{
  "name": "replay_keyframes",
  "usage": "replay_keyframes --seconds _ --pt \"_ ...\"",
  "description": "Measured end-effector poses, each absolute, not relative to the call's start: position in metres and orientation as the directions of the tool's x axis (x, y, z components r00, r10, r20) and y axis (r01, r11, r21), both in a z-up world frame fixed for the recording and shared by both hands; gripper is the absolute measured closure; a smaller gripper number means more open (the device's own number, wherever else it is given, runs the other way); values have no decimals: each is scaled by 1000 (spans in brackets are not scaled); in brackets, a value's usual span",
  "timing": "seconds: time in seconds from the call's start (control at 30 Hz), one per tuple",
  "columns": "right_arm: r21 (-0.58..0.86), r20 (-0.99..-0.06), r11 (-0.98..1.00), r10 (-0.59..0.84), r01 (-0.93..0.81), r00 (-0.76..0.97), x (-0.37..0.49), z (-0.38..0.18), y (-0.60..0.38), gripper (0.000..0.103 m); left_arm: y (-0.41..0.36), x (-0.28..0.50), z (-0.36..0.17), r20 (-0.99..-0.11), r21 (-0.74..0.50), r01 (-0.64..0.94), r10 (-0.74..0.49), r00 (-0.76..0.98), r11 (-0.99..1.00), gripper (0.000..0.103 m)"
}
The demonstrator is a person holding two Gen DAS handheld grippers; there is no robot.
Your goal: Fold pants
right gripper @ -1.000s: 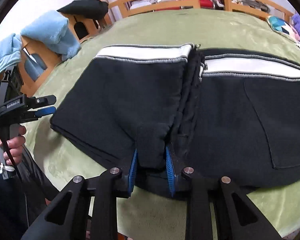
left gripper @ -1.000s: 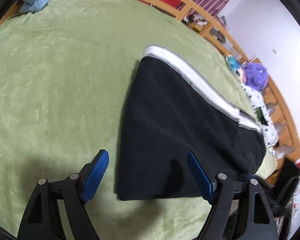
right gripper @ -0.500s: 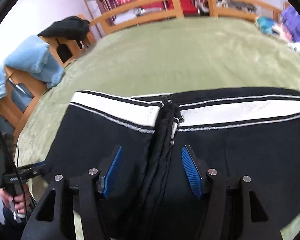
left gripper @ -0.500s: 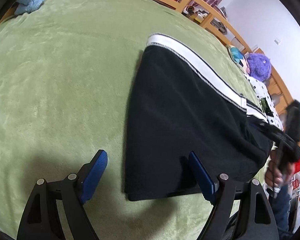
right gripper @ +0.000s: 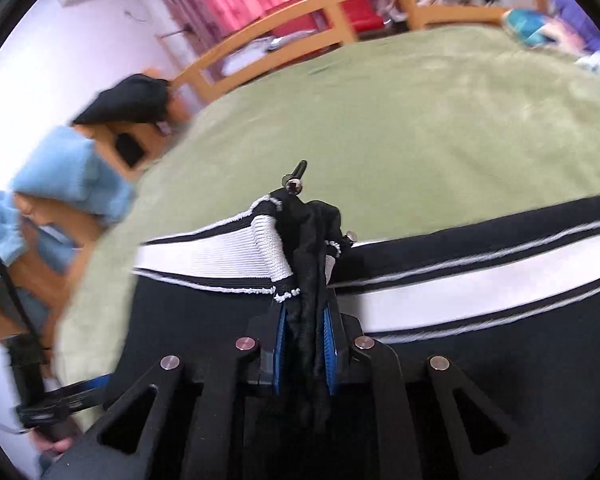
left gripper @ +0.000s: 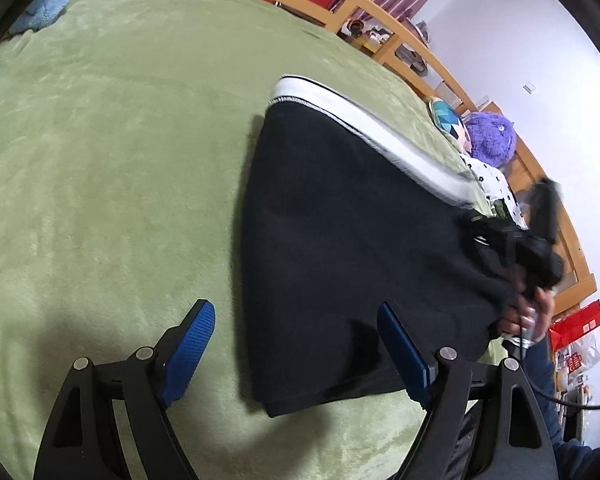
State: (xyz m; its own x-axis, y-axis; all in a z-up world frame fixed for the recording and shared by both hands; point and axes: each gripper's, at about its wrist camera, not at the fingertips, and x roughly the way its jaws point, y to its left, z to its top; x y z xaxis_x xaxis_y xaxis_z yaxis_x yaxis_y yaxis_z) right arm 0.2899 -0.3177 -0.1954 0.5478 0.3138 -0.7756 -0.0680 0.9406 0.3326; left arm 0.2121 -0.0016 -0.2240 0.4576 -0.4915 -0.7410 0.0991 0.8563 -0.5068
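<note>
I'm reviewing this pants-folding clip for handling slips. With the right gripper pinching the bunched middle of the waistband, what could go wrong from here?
1. The right gripper, its jaws just closed, pinches only a thick bunch of the black pants; layers could slip unevenly when lifted.
2. The left gripper is open over the pants' near corner, gripping nothing, so that end may drag across the green blanket and wrinkle.

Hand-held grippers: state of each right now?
Left hand-held gripper: open, holding nothing, straddling the pants' near corner.
Right hand-held gripper: jaws just closed, shut on the pants' bunched middle fold at the waistband.
</note>
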Motion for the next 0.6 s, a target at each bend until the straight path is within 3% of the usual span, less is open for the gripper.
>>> replay_keyframes --seconds 0.07,0.1,0.2,0.37,0.5,0.6 --pt "332 -844 943 312 -31 436 300 -224 -313 79 -6 211 -225 -754 -495 98 -483 446 863 21" --pt "343 -836 939 320 -30 446 297 -222 -315 78 -6 210 -224 -758 -486 101 -476 446 868 21" --pt "381 -810 924 324 19 489 278 -203 -329 61 -7 204 -218 -759 -463 114 -460 460 879 21" --pt "383 -745 923 336 -43 576 216 -170 -319 60 1 198 -218 -756 -474 104 -465 461 874 21" --pt "138 -838 985 170 -100 519 179 -198 -282 66 5 191 -217 -746 -494 94 -477 464 865 21" --pt "205 -840 979 186 -18 509 173 -219 -295 65 6 187 -215 -763 -453 88 -437 476 887 21"
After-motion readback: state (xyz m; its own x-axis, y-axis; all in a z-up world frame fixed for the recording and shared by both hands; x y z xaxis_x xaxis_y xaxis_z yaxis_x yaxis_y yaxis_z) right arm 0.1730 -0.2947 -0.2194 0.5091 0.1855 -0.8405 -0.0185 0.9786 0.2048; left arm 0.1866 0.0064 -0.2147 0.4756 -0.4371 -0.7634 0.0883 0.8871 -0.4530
